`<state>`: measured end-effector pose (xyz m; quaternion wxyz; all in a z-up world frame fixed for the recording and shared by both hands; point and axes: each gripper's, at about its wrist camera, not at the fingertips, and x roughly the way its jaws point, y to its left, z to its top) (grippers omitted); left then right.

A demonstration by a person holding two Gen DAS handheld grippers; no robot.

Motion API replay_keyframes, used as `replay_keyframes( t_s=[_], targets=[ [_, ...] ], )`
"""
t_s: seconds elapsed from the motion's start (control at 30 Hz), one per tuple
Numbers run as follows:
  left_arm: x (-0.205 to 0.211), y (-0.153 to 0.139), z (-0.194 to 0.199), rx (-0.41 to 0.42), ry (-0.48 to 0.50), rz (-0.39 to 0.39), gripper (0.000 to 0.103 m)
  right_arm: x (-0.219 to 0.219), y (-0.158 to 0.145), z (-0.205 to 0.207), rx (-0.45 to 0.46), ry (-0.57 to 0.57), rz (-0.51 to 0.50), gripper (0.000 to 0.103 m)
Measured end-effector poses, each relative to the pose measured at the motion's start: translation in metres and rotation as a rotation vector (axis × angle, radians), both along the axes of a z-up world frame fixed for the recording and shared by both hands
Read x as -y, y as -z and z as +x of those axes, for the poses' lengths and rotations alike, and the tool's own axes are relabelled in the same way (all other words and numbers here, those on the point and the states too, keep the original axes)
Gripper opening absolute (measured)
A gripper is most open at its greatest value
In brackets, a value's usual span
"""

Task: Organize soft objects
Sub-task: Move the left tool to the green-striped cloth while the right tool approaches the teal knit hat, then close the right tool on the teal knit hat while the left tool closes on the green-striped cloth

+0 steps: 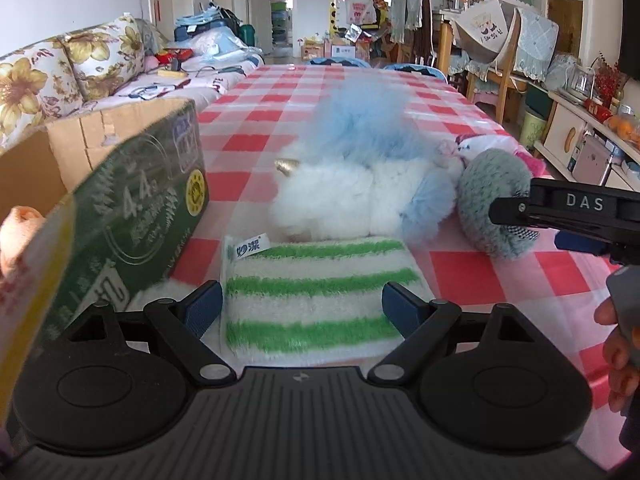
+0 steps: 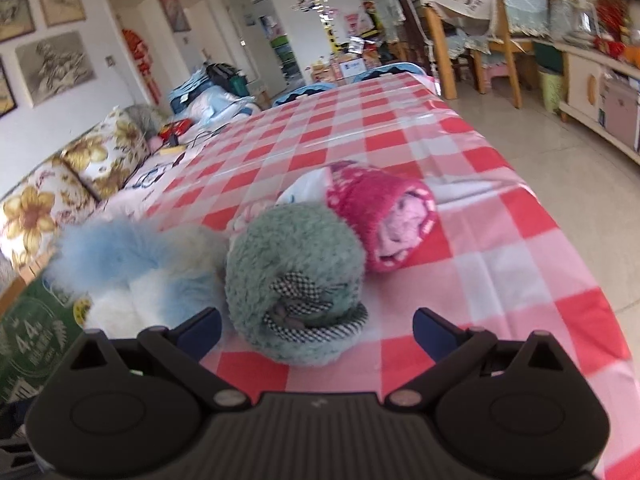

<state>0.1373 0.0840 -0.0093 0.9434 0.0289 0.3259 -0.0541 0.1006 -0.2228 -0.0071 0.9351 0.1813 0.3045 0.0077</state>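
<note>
On the checked tablecloth (image 1: pixel 472 280), most of the sorting looked undone. Beside the cardboard box (image 1: pixel 132 208), the largest item, a white and blue plush toy (image 1: pixel 360 184), lay untouched, with a grey-green fuzzy slipper (image 2: pixel 296 280) touching it on the side away from the box and a pink rolled item (image 2: pixel 384 220) just beyond. A green-striped cloth (image 1: pixel 312 300) lay nearest the box. Whether the box held anything could not be told. The left gripper (image 1: pixel 302 306) stood open around the cloth; the right gripper (image 2: pixel 316 332) stood open before the slipper. The box read "4.4"; the right gripper's body read "DAS"; the cloth's tag carried Chinese characters.
</note>
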Motion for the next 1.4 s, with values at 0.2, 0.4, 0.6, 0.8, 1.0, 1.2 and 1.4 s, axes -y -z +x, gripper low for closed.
replay_keyframes(
  t_s=[0.2,0.4,0.6,0.8,1.0,1.2,1.4],
  targets=[
    [0.013,-0.004,-0.014,-0.027,0.077,-0.051,0.103,-0.002,0.006,0.013,0.003,-0.022,-0.035,0.102],
    [0.03,-0.013,-0.039,-0.086,0.311,-0.031,0.103,-0.003,0.003,0.02,0.024,-0.048,-0.051,0.102],
    [0.029,-0.025,-0.05,-0.099,0.328,0.015,0.103,-0.005,0.005,0.025,0.022,-0.069,-0.07,0.102],
    [0.03,-0.016,-0.049,-0.138,0.271,-0.039,0.103,-0.007,0.004,0.031,0.014,-0.085,-0.066,0.102],
    [0.028,-0.009,-0.039,-0.137,0.249,-0.113,0.103,-0.007,0.003,0.033,0.024,-0.092,-0.064,0.102],
    [0.027,-0.004,-0.032,-0.144,0.238,-0.188,0.103,-0.01,0.007,0.033,0.017,-0.099,-0.076,0.087],
    [0.037,-0.001,-0.032,-0.118,0.276,-0.198,0.096,-0.011,0.006,0.031,0.034,-0.102,-0.071,0.074]
  ],
)
